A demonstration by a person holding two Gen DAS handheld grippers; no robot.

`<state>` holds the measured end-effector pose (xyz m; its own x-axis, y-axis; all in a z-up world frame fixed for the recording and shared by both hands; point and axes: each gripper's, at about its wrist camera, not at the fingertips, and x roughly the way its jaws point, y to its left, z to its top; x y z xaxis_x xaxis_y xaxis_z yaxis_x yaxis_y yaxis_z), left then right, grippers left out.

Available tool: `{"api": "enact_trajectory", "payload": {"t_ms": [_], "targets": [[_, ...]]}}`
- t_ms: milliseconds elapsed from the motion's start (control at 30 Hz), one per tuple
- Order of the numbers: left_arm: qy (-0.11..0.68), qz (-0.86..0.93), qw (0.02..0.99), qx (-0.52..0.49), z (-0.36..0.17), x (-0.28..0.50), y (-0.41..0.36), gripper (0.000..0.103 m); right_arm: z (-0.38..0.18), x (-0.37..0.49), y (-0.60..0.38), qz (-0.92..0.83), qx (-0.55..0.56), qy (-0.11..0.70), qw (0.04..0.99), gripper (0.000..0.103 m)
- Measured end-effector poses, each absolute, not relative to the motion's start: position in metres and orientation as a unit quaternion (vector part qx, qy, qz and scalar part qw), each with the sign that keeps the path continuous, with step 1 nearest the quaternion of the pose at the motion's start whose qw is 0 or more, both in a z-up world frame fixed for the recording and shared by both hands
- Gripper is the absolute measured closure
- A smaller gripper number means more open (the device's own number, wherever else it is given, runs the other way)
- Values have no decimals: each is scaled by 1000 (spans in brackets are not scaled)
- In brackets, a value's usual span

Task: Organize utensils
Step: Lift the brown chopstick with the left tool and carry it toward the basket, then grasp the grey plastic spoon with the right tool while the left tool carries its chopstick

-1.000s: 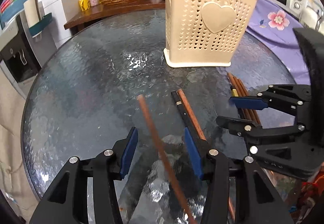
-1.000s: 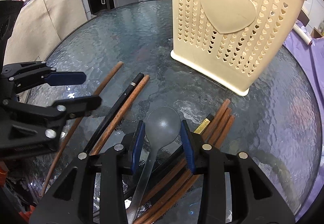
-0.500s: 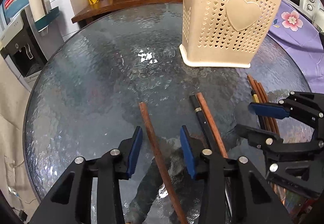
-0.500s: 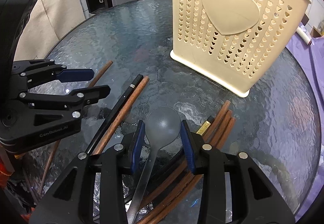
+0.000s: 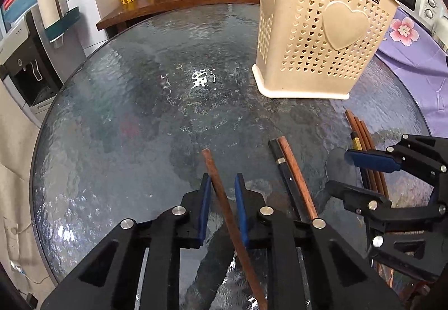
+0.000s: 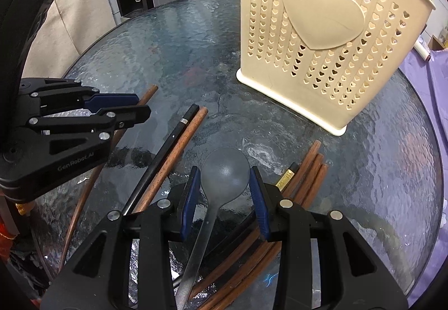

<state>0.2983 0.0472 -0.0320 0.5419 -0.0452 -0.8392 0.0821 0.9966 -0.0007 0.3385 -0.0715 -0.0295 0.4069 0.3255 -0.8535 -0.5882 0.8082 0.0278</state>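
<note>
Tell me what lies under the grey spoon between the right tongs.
Under the bowl of the grey metal spoon only the round textured glass table shows. Its handle crosses the brown wooden chopsticks; the right tongs cover the rest.

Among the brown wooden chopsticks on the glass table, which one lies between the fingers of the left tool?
The lone brown wooden chopstick, lying apart at the far left. The left tool straddles it; the other brown wooden chopsticks lie paired or bundled further right.

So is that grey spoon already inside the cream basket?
No, the spoon lies on the glass table between the right gripper's fingers, in front of the basket.
</note>
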Motion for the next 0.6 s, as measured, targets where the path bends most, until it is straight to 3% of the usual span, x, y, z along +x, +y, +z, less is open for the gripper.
{"api": "enact_trajectory", "payload": {"t_ms": [600], "targets": [[479,-44,876,14,-33,304,43,95,-30,342,-68,274,-132,469,829,66]]}}
